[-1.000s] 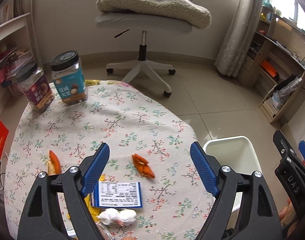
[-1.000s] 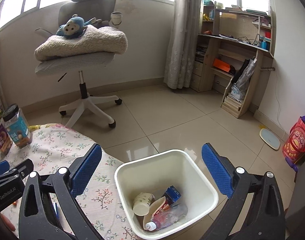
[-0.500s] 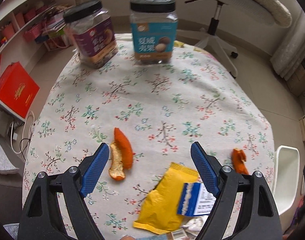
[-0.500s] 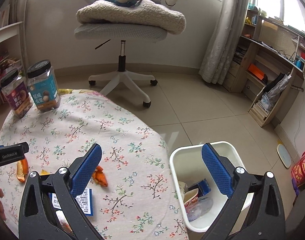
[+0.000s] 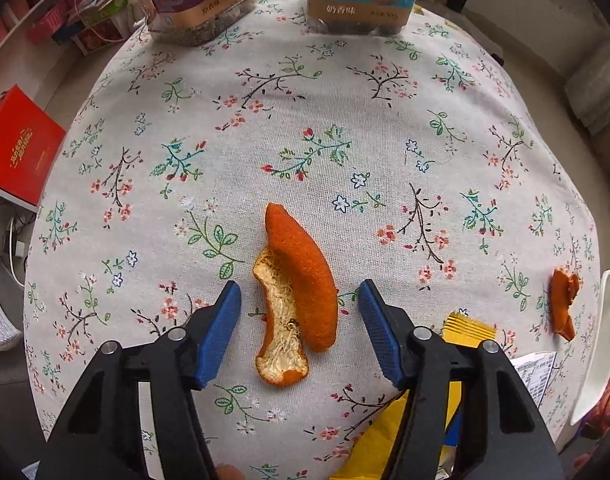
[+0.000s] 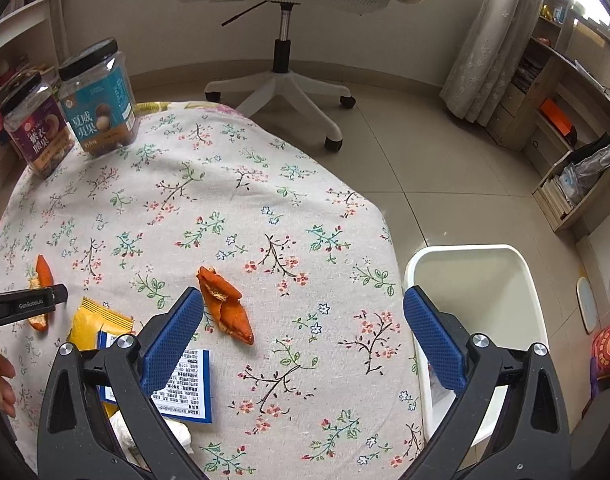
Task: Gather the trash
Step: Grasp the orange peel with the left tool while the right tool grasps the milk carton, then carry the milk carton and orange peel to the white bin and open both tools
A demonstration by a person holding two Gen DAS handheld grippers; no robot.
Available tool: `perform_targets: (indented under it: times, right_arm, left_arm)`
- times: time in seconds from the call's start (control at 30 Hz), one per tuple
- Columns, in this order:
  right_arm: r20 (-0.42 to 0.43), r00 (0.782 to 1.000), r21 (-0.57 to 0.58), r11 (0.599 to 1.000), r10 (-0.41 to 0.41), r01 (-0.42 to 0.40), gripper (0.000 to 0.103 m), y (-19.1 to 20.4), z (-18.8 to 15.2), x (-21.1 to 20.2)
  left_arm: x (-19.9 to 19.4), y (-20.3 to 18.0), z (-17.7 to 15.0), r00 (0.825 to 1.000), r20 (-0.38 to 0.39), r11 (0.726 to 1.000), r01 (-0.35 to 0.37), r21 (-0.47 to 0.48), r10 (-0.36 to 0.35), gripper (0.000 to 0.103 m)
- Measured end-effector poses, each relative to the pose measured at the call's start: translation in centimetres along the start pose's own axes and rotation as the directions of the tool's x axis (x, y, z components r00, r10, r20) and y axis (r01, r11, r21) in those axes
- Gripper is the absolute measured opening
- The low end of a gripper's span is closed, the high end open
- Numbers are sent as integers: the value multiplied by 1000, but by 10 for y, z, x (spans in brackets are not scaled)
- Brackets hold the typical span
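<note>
The left gripper (image 5: pixel 299 308) is closing, its fingers still clear of the long orange peel (image 5: pixel 295 296) between them. The right gripper (image 6: pixel 303 332) stands wide apart over the tablecloth (image 6: pixel 225 184), a smaller peel (image 6: pixel 225 308) at 10 o'clock and the white bin (image 6: pixel 477 256) at 2 o'clock.

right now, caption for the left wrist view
Left gripper closing around an orange peel on the floral tablecloth.

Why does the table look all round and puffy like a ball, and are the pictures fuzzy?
Left wrist view: the fisheye lens bulges the flowered tablecloth; the orange peel looks sharp. Right wrist view: straight floor tile lines bend, corners go dark, soft daylight, no glare.
</note>
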State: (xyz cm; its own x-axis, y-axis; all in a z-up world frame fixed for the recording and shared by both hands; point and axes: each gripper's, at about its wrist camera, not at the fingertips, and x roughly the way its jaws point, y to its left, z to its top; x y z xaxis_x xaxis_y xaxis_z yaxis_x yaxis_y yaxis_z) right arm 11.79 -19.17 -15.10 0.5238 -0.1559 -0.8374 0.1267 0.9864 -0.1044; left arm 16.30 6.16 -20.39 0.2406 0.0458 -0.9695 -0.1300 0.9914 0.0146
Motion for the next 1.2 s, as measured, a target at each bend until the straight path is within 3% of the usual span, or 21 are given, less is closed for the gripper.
perform_targets:
  times: [0.1,0.23,0.3,0.4,0.47,0.57,0.67,0.77,0.87,0.93,1.0,1.03,1.2]
  right_arm:
    - [-75,993,-25,995,90,-92,96,10,-2,5]
    - [-143,967,-112,967,212,-228,96,30,-6,6]
    - [-165,954,-222,933,251,-284,96,47,-8,0]
    - [-239,894,-383,809,379,-446,96,73,-18,-18]
    - [-257,860,-549,665,442,-506,96,95,-36,-43]
    - [-322,837,-718,463,442,-520,96,123,-72,-68]
    - [-369,841,-797,330,395,-505,96,151,-104,-75]
    - [-376,862,-849,246,340,-467,96,174,-127,-73]
    - [-365,886,-879,207,285,-429,94,189,-142,-61]
    - [-366,894,-883,208,258,-421,89,195,-146,-52]
    - [-425,854,-828,253,300,-500,72,194,-132,-52]
    - [-426,846,-812,277,320,-514,61,194,-124,-51]
    - [-399,814,-707,423,423,-567,57,186,-83,-48]
  left_arm:
    - [-5,3,-1,1000,14,1000,17,25,-17,26]
    - [-19,20,-4,997,20,998,70,-2,-70,20]
    - [-34,28,-8,994,39,995,101,1,-101,20]
    - [-61,44,-13,986,81,989,147,13,-147,20]
    - [-75,53,-17,980,104,986,168,17,-169,20]
    - [-86,73,-14,977,120,984,177,-4,-175,20]
    - [-85,89,-11,977,121,982,184,-37,-179,20]
    - [-89,97,-11,974,133,980,190,-57,-181,20]
    - [-92,103,-12,972,143,978,196,-65,-185,20]
    - [-93,107,-12,971,146,977,199,-70,-187,20]
    - [-93,111,-11,971,147,977,200,-79,-187,20]
    - [-93,112,-11,971,148,976,200,-83,-186,20]
    - [-94,116,-8,969,166,974,201,-100,-183,20]
